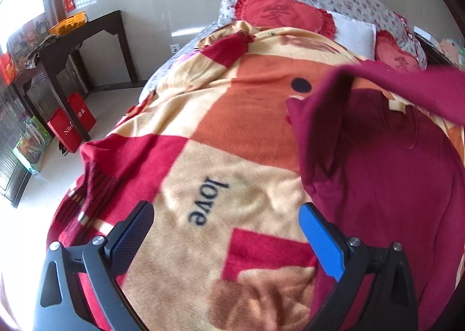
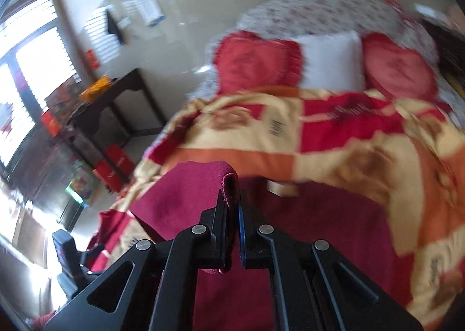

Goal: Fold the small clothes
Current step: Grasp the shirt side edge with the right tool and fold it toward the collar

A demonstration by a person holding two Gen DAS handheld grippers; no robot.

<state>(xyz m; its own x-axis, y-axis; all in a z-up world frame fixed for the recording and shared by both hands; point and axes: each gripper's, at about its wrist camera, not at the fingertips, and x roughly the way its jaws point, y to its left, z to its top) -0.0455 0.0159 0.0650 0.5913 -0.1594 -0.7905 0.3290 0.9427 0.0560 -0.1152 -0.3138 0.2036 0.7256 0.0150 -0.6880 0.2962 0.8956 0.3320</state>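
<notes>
A dark red sweater (image 1: 386,185) lies on the patterned blanket (image 1: 203,139) on the bed, at the right of the left wrist view. Its sleeve (image 1: 407,84) is lifted and stretches to the right edge. My left gripper (image 1: 229,215) is open and empty, just left of the sweater over the blanket. In the right wrist view my right gripper (image 2: 232,185) is shut on the sweater's sleeve end (image 2: 225,177), held above the sweater body (image 2: 305,215). The left gripper (image 2: 66,246) shows at lower left there.
Red heart cushions (image 1: 279,8) and a white pillow (image 1: 354,32) lie at the head of the bed. A dark wooden table (image 1: 87,29) with an orange basket (image 1: 69,21) stands left of the bed, red bags (image 1: 72,124) on the floor beside it.
</notes>
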